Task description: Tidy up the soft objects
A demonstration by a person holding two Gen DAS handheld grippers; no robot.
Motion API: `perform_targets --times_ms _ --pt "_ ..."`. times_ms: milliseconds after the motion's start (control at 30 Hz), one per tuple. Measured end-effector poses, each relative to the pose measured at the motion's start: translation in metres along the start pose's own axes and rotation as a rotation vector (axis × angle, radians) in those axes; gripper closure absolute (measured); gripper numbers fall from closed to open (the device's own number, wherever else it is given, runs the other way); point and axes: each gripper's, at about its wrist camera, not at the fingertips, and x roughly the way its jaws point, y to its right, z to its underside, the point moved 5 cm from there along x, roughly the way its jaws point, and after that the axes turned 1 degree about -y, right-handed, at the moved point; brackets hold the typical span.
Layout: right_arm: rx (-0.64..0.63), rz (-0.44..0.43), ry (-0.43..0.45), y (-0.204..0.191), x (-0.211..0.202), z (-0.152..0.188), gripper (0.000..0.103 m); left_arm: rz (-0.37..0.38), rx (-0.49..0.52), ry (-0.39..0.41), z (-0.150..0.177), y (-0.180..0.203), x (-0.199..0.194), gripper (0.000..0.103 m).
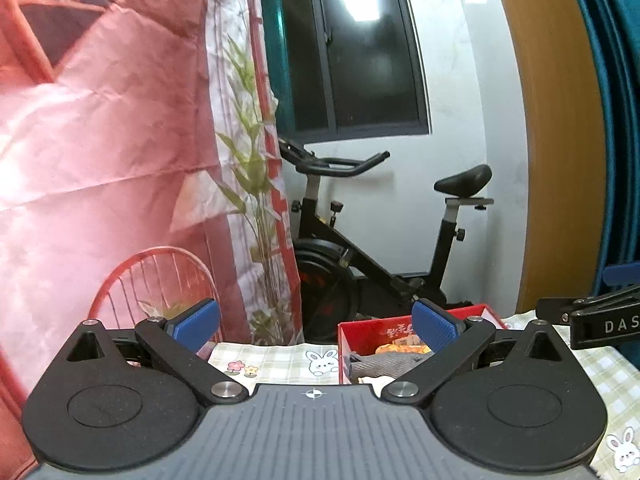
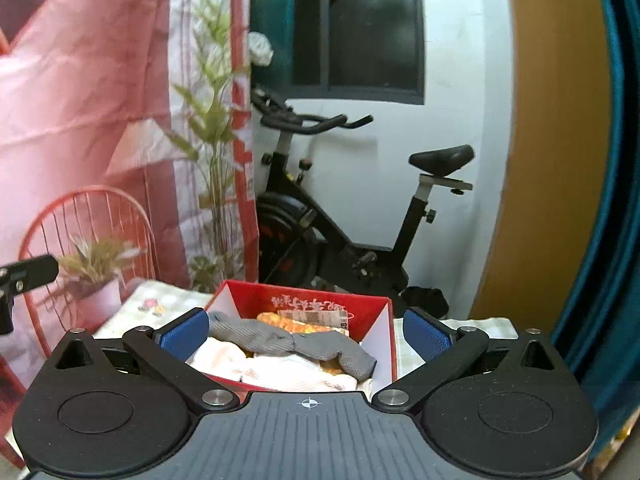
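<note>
A red box (image 2: 308,302) stands on a checked tablecloth and holds soft items. A grey sock (image 2: 288,340) lies across pale cloths (image 2: 280,372), with an orange patterned piece (image 2: 288,322) behind it. My right gripper (image 2: 306,334) is open just in front of and above the box, nothing between its blue pads (image 2: 188,334). In the left wrist view the red box (image 1: 360,330) sits right of centre, the grey sock (image 1: 384,360) showing inside. My left gripper (image 1: 316,324) is open and empty, left of the box. The right gripper's black body (image 1: 592,320) shows at the right edge.
The tablecloth (image 1: 280,360) carries rabbit and flower prints. A red wire chair back (image 2: 88,232) and a potted plant (image 2: 96,272) stand at the left. A pink curtain (image 1: 100,140) hangs left; an exercise bike (image 1: 360,248) stands behind the table, a wooden door frame (image 1: 560,140) at right.
</note>
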Motion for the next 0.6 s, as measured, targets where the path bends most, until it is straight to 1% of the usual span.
perform_targets --times_ms 100,233,433,600 --pt "0.032 -0.004 0.025 0.002 -0.020 0.007 0.000 0.012 -0.009 0.014 -0.001 0.001 -0.020 0.000" --pt "0.007 0.025 0.048 0.001 -0.040 0.018 0.000 0.010 0.011 0.040 0.000 0.004 -0.035 0.000" --pt "-0.003 0.039 0.081 0.001 -0.064 0.024 0.000 0.027 0.002 0.046 0.006 0.006 -0.045 0.000" --pt "-0.018 0.044 0.094 -0.001 -0.072 0.024 0.000 0.040 -0.009 0.051 0.009 0.006 -0.049 0.000"
